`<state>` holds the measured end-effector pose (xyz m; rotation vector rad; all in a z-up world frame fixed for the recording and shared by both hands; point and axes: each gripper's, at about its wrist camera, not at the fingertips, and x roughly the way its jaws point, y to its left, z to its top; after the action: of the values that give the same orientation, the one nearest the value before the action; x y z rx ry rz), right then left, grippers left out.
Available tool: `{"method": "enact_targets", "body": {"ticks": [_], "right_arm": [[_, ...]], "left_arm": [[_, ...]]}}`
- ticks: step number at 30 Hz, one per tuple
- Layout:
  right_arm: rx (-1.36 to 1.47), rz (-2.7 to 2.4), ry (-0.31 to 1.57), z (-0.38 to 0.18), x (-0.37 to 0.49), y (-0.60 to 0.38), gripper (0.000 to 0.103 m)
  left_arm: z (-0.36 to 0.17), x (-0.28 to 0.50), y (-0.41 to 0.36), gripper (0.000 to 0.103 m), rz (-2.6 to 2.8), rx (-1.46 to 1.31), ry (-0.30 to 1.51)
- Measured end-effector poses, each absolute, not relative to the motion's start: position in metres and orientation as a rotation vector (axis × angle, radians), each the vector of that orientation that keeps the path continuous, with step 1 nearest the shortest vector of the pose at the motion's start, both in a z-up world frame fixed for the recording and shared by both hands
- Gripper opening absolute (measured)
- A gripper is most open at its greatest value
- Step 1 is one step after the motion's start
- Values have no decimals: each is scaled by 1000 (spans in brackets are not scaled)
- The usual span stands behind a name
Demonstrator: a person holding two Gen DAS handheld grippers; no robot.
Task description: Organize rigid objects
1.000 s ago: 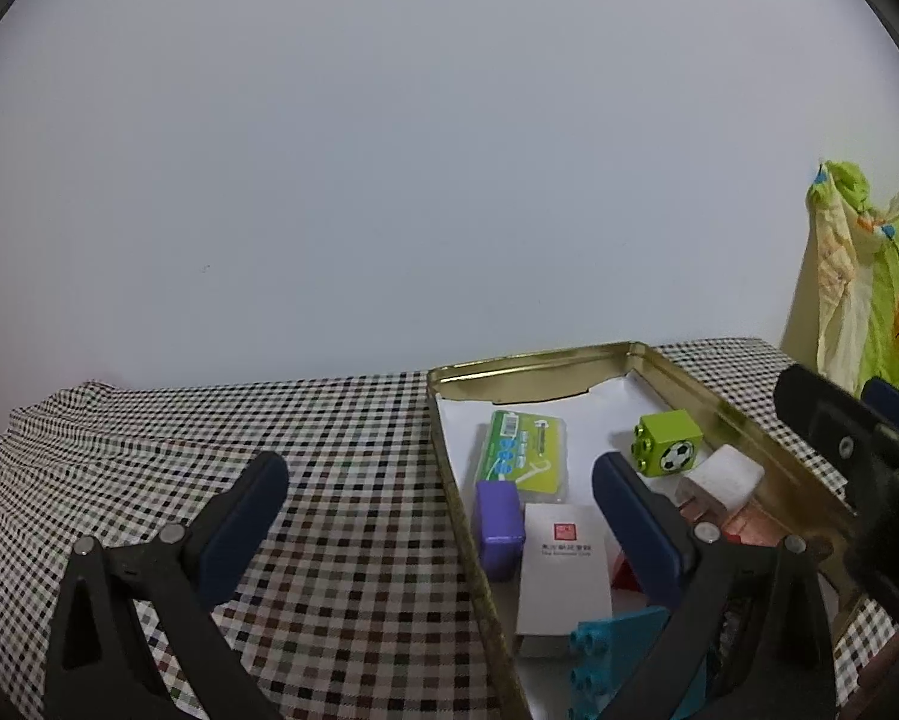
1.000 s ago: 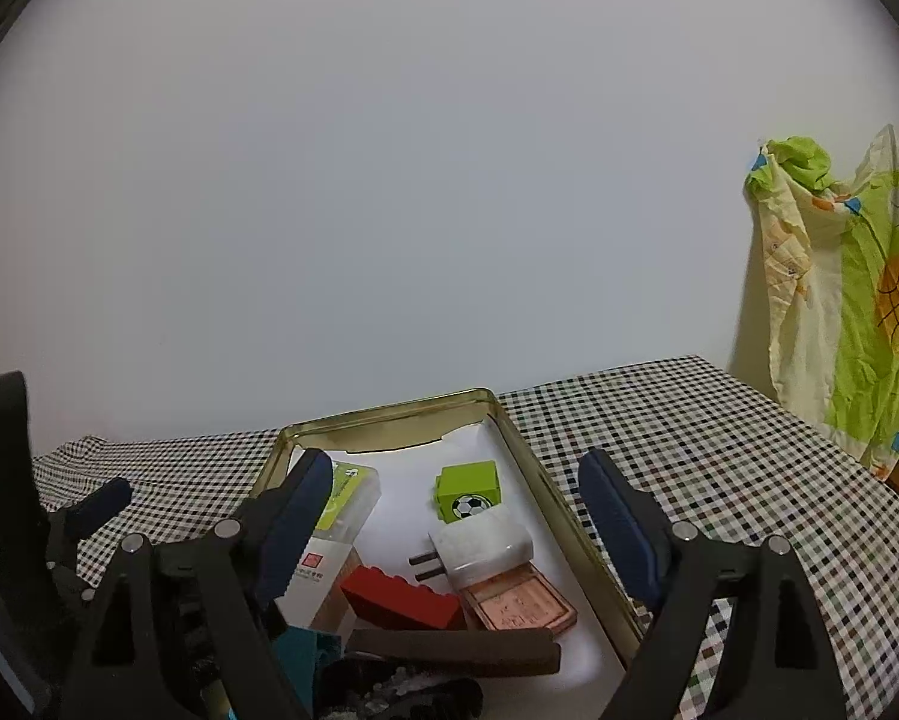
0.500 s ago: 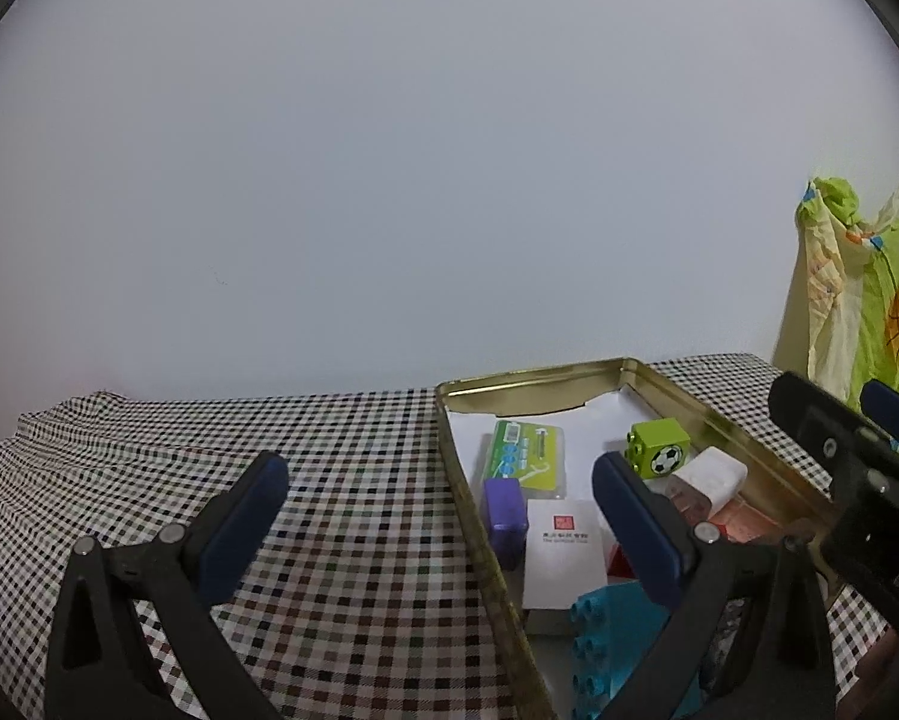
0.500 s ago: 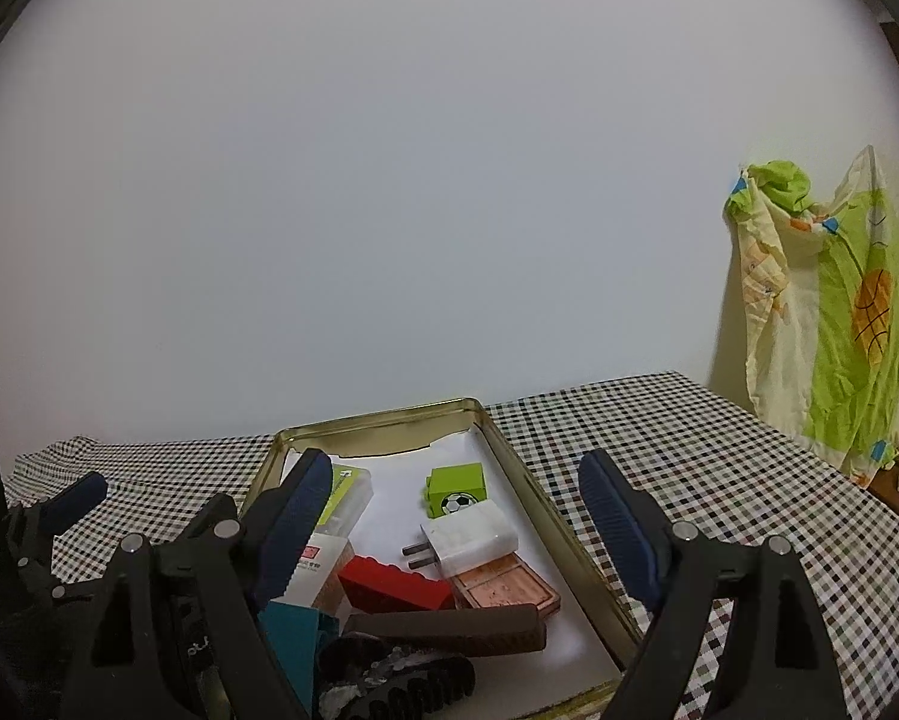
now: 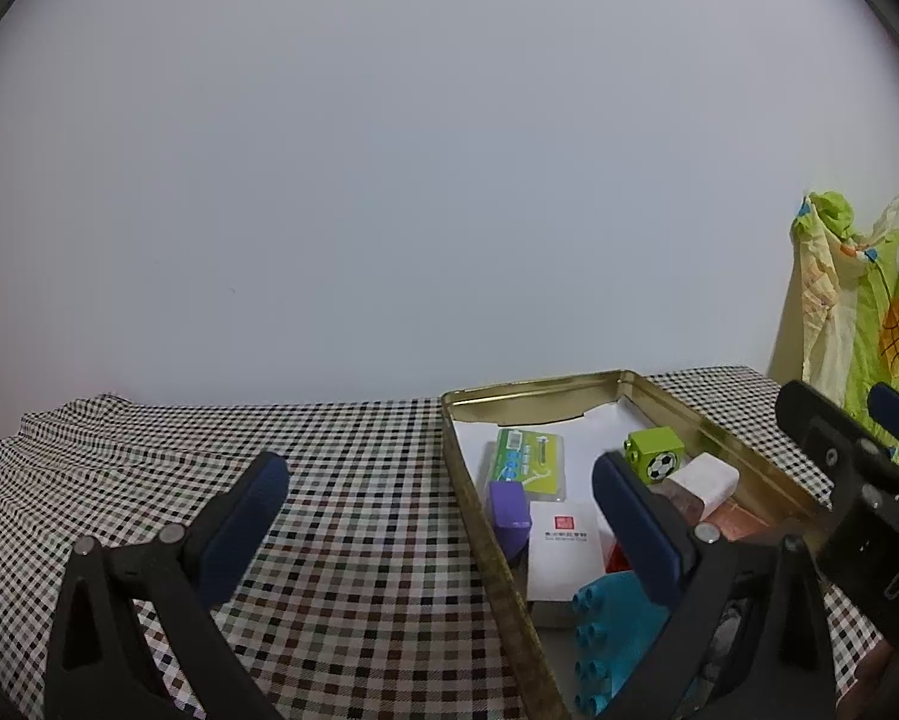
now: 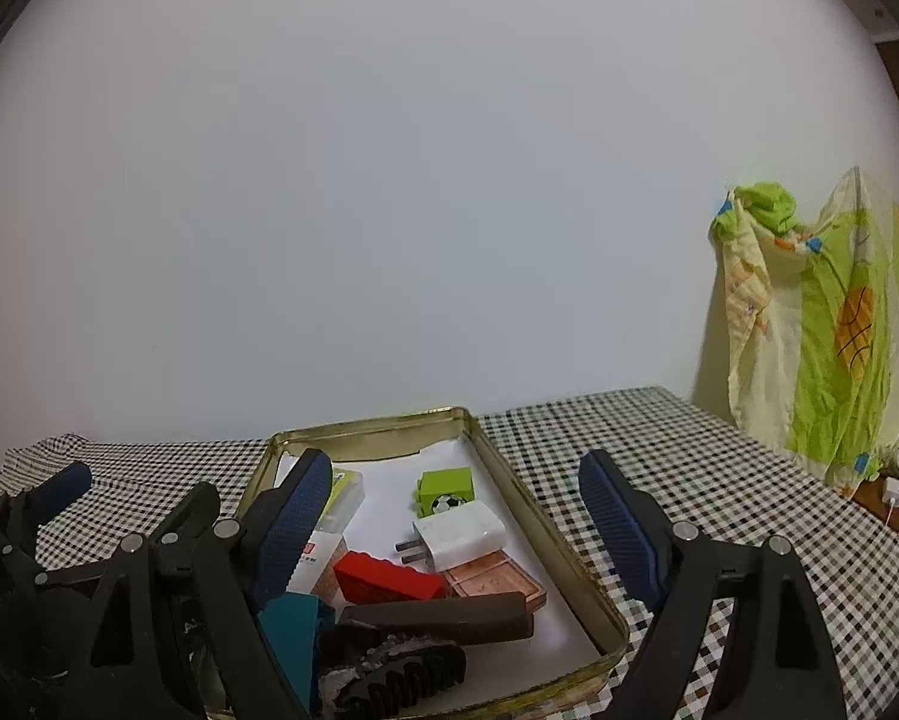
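A gold metal tin (image 5: 713, 420) (image 6: 569, 558) sits on the checked cloth and holds several small items: a green football cube (image 5: 656, 455) (image 6: 446, 492), a white plug adapter (image 6: 458, 534) (image 5: 707, 480), a red brick (image 6: 386, 579), a teal brick (image 5: 611, 636), a purple block (image 5: 509, 507), a white card box (image 5: 563, 552), a green packet (image 5: 527, 462), a brown bar (image 6: 443, 615) and a black comb (image 6: 401, 675). My left gripper (image 5: 434, 531) is open and empty over the tin's left wall. My right gripper (image 6: 455, 531) is open and empty above the tin.
A black-and-white checked cloth (image 5: 341, 480) covers the table up to a plain white wall. A yellow-green printed fabric (image 6: 821, 336) hangs at the right. A white charger and cable (image 6: 896, 492) lie at the far right edge.
Both grippers have drawn back and up from the tin, so it sits lower and smaller in both views. Both stay open and empty.
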<state>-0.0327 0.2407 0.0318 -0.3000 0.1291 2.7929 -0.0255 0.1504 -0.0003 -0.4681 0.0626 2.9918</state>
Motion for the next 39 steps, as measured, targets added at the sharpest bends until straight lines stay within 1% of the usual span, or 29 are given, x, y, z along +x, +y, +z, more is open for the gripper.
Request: {"method": "enact_targets", "body": {"ticks": [13,23,39], "right_arm": [[-211,2771,69,31,-15,224,87],[-210,2759,116,33,-18,231,87],[-203,2753,117,34,-21,232,87]], "left_arm": [[-1,-19,142,103,3001,-476,40],[1,-17,145,103,3007,-459,78],[2,-17,145,103,3009,-479,102]]}}
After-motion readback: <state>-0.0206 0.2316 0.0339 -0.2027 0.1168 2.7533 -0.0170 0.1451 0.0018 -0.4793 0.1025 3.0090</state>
